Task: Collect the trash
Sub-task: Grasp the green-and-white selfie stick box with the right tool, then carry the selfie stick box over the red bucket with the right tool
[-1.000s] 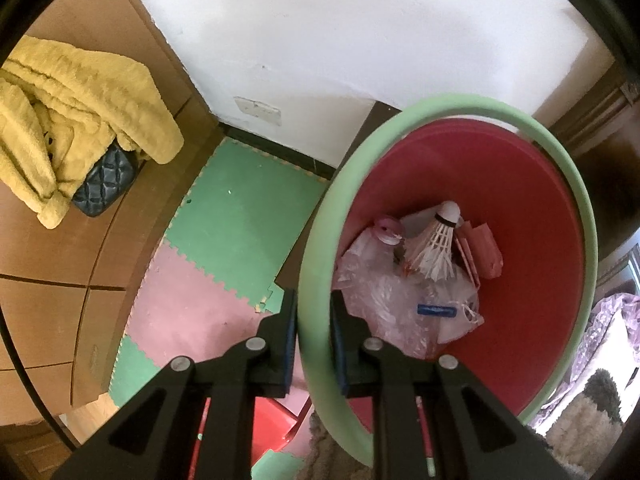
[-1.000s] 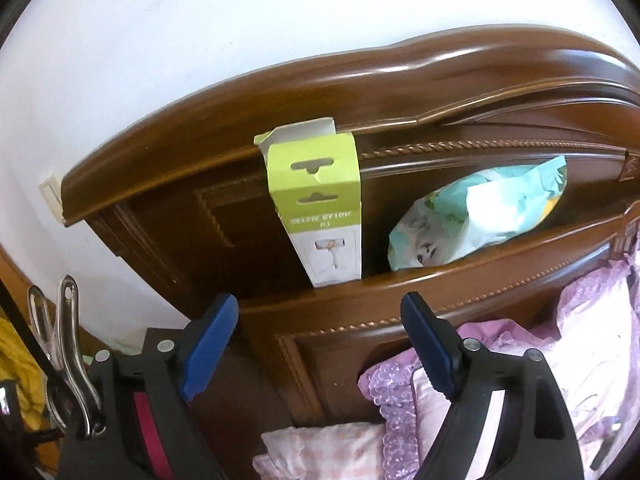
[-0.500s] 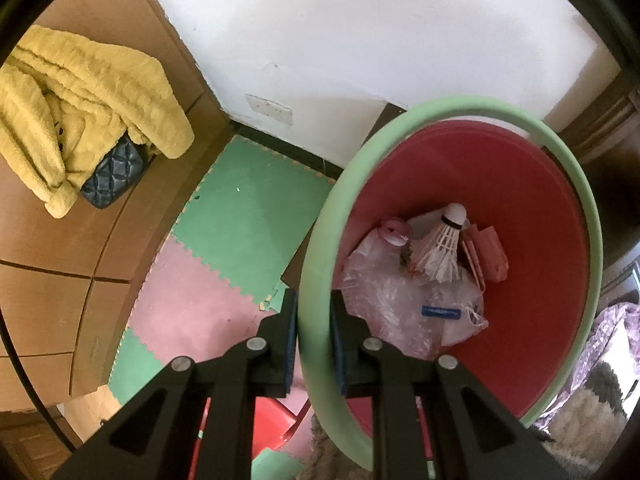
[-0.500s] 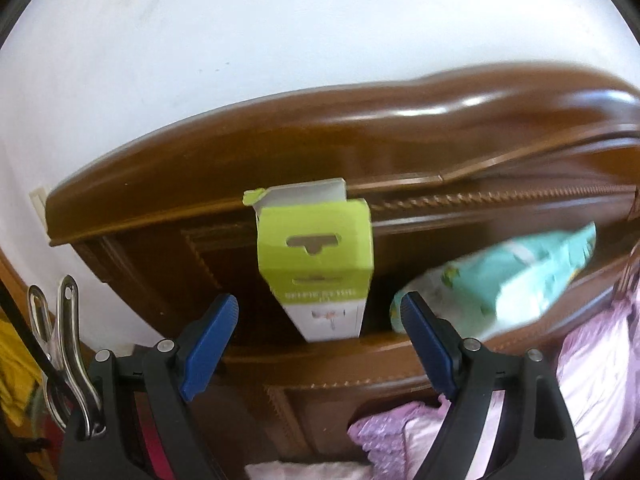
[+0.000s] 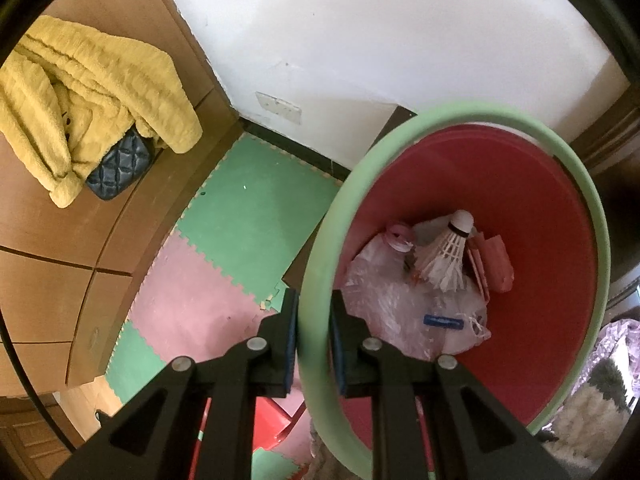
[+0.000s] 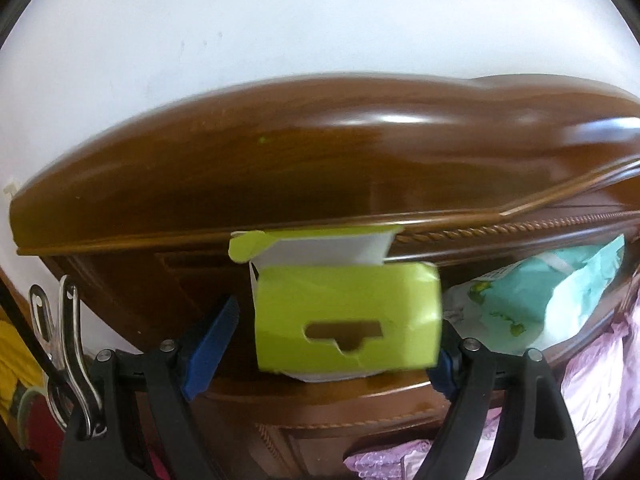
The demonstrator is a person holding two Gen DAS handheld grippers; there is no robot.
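Right hand-held gripper [image 6: 332,334] spread wide around green box [image 6: 348,324] standing in headboard shelf [image 6: 320,396], at 12 o'clock; risks crushing thin card or knocking box backward; left hand-held gripper [image 5: 314,340] pinching bin [image 5: 520,200] rim; could tip, spilling trash.

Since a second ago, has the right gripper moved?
Yes. The right gripper has closed in on the green box, which now looms larger against the wooden headboard.

My left gripper [image 5: 314,344] is clamped tight, its black fingers pinching the pale green rim of the red plastic bin [image 5: 320,280]. My right gripper [image 6: 332,344] is spread wide, its blue pads [image 6: 208,344] either side of the lime-green cardboard box [image 6: 348,320].
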